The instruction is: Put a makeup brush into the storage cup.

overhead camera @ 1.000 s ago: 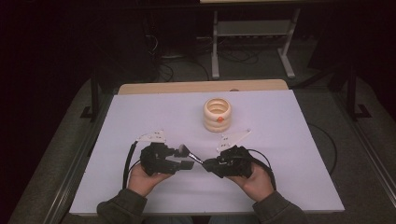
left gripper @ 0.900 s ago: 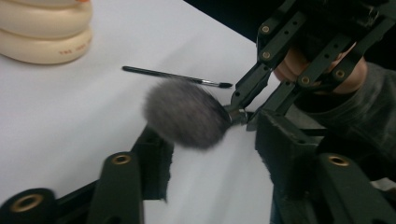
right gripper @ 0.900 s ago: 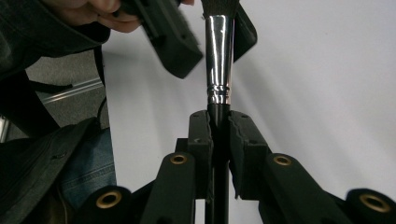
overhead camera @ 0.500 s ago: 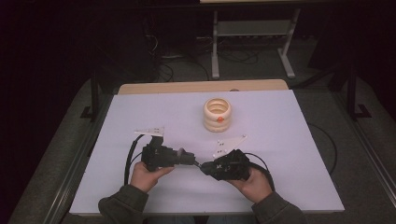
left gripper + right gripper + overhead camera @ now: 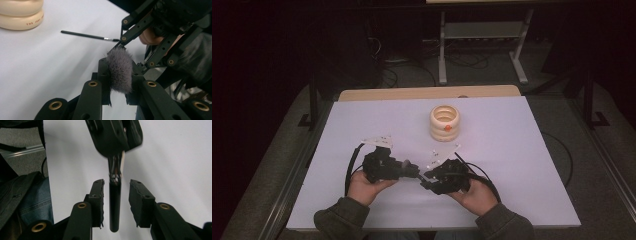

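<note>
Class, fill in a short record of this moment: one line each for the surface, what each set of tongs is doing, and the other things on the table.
surface: white table
left tongs: shut on the grey bristle head of a makeup brush
right tongs: open, jaws on either side of the black brush handle, not touching it
small thin brush: lying on the table
cream ringed holder: standing farther back on the table

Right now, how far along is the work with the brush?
Done: the left gripper grips the fluffy brush by its bristles. In hand: the open right gripper straddles its handle. Likely left: closing, then the left's release. A thin brush lies on the table.
</note>
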